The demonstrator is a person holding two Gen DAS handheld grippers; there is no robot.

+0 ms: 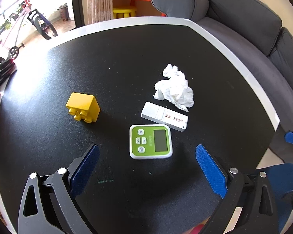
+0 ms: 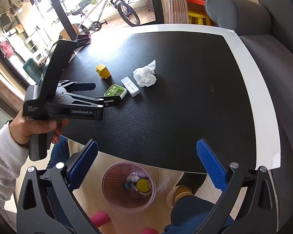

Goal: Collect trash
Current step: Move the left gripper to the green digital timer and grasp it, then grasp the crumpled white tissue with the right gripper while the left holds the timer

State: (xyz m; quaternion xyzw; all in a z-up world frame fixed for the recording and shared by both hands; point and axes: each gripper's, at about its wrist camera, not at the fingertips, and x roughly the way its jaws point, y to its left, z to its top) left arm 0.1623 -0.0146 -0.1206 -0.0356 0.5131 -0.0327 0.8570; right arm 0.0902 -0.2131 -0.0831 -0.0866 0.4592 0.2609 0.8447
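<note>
A crumpled white tissue (image 1: 174,87) lies on the black table (image 1: 48,136), also in the right wrist view (image 2: 145,75). My left gripper (image 1: 146,167) is open and empty, hovering just short of a green timer (image 1: 150,142). It shows from the side in the right wrist view (image 2: 105,94). My right gripper (image 2: 146,165) is open and empty, held off the table's near edge above a pink trash bin (image 2: 109,195) on the floor. The bin holds some scraps.
A yellow toy brick (image 1: 83,107) and a white remote-like stick (image 1: 164,116) lie near the tissue. A grey sofa (image 1: 254,29) stands beyond the table's right side. A bicycle (image 2: 107,13) stands by the window. The person's foot (image 2: 180,193) is beside the bin.
</note>
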